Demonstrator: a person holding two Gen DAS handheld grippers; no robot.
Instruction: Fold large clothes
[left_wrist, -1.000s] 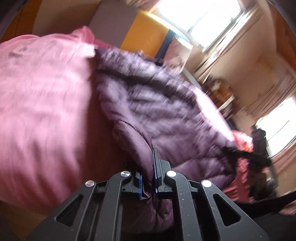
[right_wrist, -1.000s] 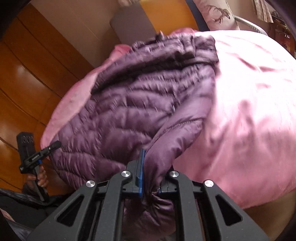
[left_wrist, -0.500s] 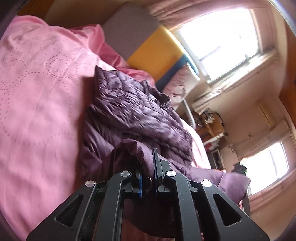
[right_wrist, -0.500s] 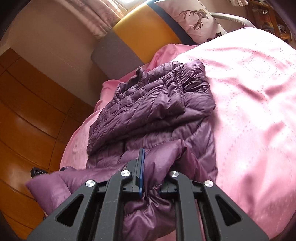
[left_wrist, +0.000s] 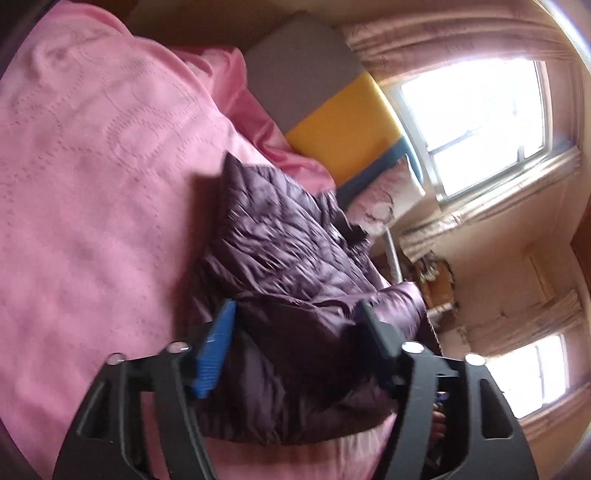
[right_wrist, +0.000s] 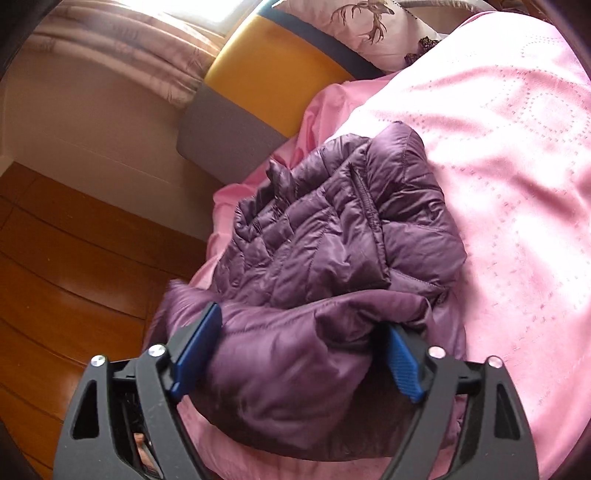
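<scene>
A purple quilted jacket (right_wrist: 332, 251) is lying folded on a pink bedspread (right_wrist: 517, 166), near the side of the bed that borders a wooden floor (right_wrist: 74, 258), with its collar end pointing toward a grey and yellow headboard (right_wrist: 266, 74). The jacket's lower part is lying doubled over the upper part in a rounded fold nearest the cameras. The right gripper (right_wrist: 295, 354) is opening, its blue-padded fingers (right_wrist: 195, 347) standing wide on either side of that fold; the cloth is bulging between them, but the pads are no longer pinching it. In the left wrist view, which is blurred, the left gripper (left_wrist: 295, 343) is likewise opening over the other end of the same fold of the jacket (left_wrist: 288, 266), its jaws spread wide with purple cloth lying between them and no clear pressing contact. Whether the fabric is brushing the pads cannot be told. A pillow (right_wrist: 369, 26) printed with a deer is leaning against the headboard at the top of the bed. Beyond it, in the left wrist view, bright windows (left_wrist: 476, 125) with pale curtains are lighting the room above the bedspread (left_wrist: 92, 184).
</scene>
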